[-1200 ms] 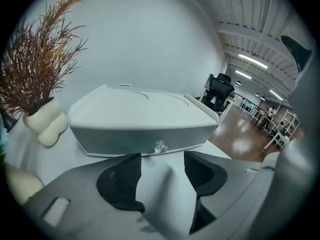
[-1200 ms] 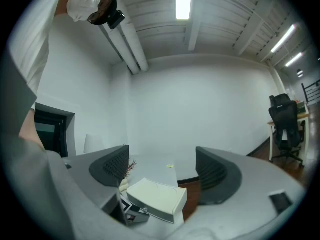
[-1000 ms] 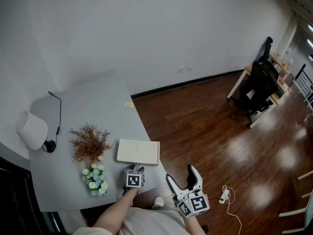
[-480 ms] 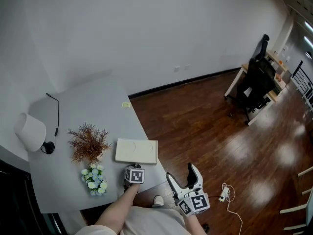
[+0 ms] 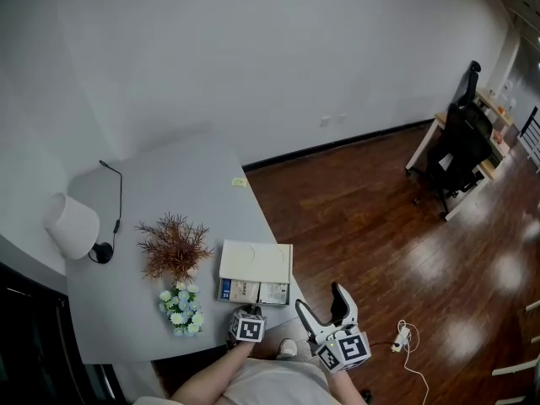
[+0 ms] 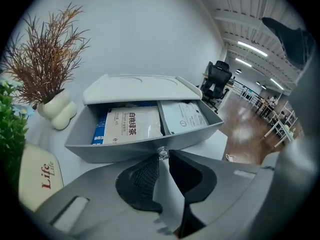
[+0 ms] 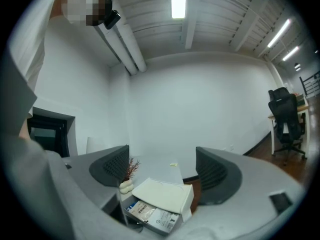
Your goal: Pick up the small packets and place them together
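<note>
A flat white box (image 5: 256, 261) lies near the table's front edge with its grey drawer (image 6: 145, 146) drawn out. Inside lie a white packet with printed characters (image 6: 132, 125), a second white packet (image 6: 184, 116) and a blue one (image 6: 100, 131) partly under the first. They also show in the drawer (image 5: 251, 292) in the head view. My left gripper (image 6: 162, 159) is shut on the drawer's small clear knob (image 6: 161, 153). My right gripper (image 5: 321, 302) hangs off the table's edge to the right, open and empty (image 7: 162, 171), looking at the box (image 7: 162, 194).
A dried plant in a white vase (image 5: 173, 245) and a small bunch of blue-white flowers (image 5: 179, 306) stand left of the box. A lamp (image 5: 74, 226) sits at the table's left, a yellow note (image 5: 240, 182) at its far edge. A cream pad (image 6: 40, 171) lies nearby.
The left gripper has closed on the knob and drawn back toward me, pulling the drawer out of the box. The packets inside have come into sight. The right gripper has hardly moved.
</note>
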Motion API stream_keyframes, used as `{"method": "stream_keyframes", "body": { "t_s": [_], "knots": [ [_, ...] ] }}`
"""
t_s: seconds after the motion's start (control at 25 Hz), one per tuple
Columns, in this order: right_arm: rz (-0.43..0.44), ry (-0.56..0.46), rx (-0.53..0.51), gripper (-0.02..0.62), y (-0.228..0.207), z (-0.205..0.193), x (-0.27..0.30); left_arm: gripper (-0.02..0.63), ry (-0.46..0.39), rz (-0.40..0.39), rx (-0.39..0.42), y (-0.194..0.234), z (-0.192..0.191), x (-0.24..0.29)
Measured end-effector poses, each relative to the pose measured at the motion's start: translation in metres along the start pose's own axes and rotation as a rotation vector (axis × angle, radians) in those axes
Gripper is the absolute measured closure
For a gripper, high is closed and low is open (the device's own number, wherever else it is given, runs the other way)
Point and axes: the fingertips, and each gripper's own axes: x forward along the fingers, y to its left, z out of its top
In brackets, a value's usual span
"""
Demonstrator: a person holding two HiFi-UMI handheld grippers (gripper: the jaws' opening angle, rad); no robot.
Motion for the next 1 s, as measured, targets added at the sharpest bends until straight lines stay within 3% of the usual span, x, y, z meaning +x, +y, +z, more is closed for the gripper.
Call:
{"method": "stream_keyframes", "body": {
  "t_s": [0.16,0.44,0.6,0.72,0.84,1.0],
  "knots": [
    [0.036,0.004,0.012,0.179,0.013,-0.003,0.006,0.547,0.016,-0.006,-0.057,-0.004,-0.012,-0.009],
    [0.057,0.024,0.024,0.179,0.021,-0.011,0.007,0.543,0.034,-0.032,-0.014,-0.014,-0.041,-0.013],
    [0.065,0.027,0.028,0.179,0.024,-0.012,0.008,0.540,0.028,-0.029,-0.048,-0.012,-0.040,-0.014],
    [0.077,0.026,0.031,0.179,0.027,-0.012,0.008,0.476,0.063,-0.104,-0.073,-0.019,-0.051,-0.009],
    [0.090,0.026,0.032,0.179,0.030,-0.011,0.009,0.460,0.081,-0.187,-0.053,-0.032,-0.054,-0.023],
    [0.099,0.017,0.034,0.179,0.031,-0.008,0.012,0.436,-0.032,-0.250,0.039,-0.043,-0.032,-0.055]
  ]
}}
